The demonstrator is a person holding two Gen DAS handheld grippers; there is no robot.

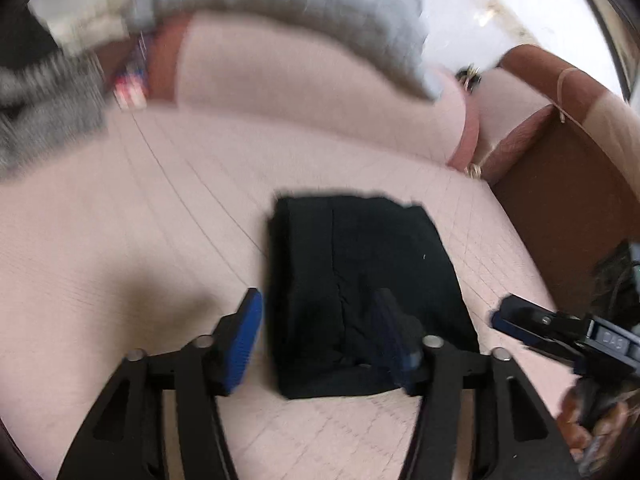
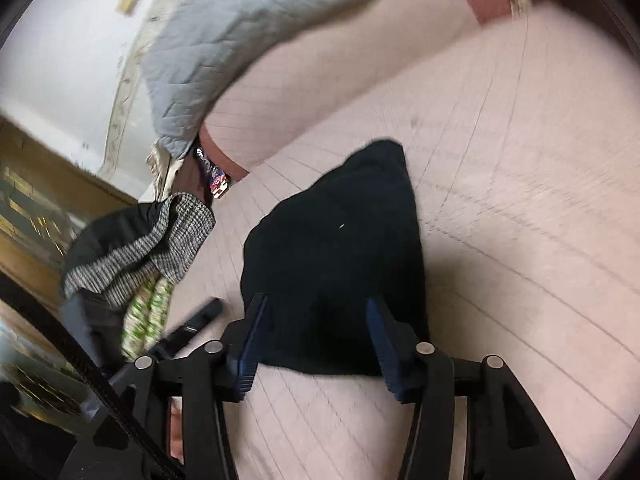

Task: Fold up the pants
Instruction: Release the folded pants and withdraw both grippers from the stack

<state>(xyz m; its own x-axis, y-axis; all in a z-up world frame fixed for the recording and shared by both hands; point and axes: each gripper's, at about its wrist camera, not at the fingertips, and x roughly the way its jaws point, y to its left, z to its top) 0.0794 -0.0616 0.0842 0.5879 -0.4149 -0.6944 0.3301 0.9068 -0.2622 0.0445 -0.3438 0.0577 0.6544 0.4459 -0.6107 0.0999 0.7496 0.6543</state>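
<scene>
The black pants (image 1: 360, 280) lie folded into a compact rectangle on the pink sofa seat (image 1: 140, 240). My left gripper (image 1: 320, 320) is open just above the near edge of the bundle, holding nothing. In the right wrist view the same black pants (image 2: 336, 256) lie ahead, and my right gripper (image 2: 316, 320) is open over their near edge, empty. The right gripper also shows at the right edge of the left wrist view (image 1: 516, 320). The left gripper's finger shows at the lower left of the right wrist view (image 2: 200, 320).
A grey quilted cushion (image 1: 288, 4) rests on the sofa back. A pile of clothes, houndstooth and green-patterned (image 2: 140, 248), lies at the sofa's left end. The brown armrest (image 1: 560, 160) bounds the right side.
</scene>
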